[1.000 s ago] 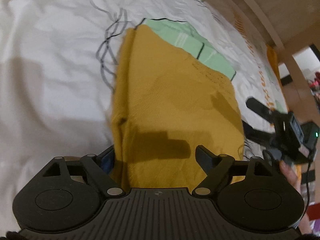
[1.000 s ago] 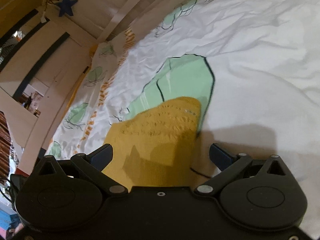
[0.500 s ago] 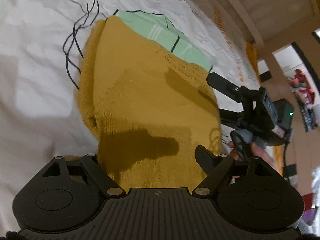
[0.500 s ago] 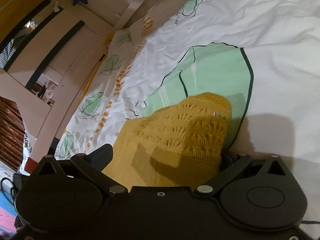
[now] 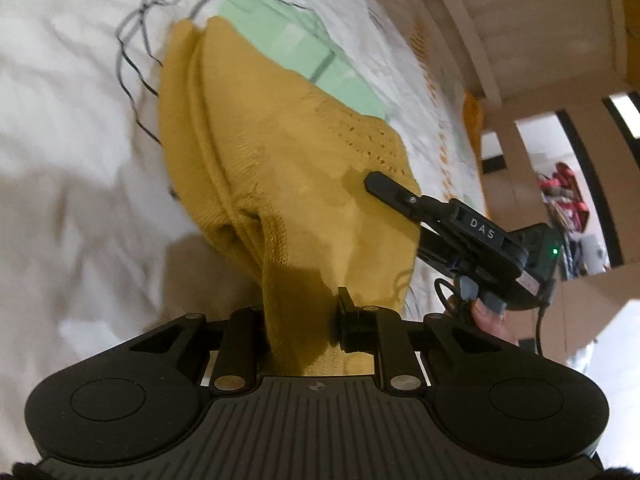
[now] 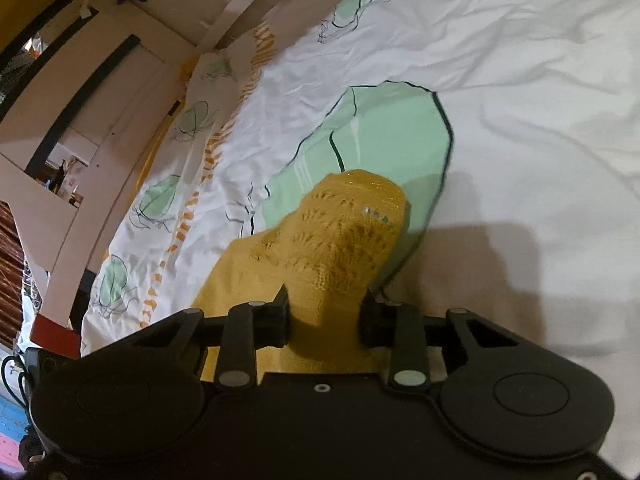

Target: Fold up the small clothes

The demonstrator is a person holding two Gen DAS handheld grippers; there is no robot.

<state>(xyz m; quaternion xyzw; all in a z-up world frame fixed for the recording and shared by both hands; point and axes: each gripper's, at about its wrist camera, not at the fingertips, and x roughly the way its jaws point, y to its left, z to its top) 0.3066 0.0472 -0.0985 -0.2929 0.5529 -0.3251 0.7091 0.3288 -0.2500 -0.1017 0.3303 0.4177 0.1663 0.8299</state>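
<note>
1. the mustard-yellow knitted garment lay on the white printed bedsheet, its far end over a pale green patch of the print.
2. change: a second earlier both claws stood wide open around the near edge. the left gripper was now closing, with gathered knit between its fingers.
3. the right gripper was likewise closing, its pads pinching the lacy corner, which rose off the sheet in a peak.
4. judgement: both near corners looked secured, so a fold away from the person seemed ready to begin.
5. the garment's long axis ran from the grippers towards the wooden bed frame; the open-work end lay on the right gripper's side.
</note>
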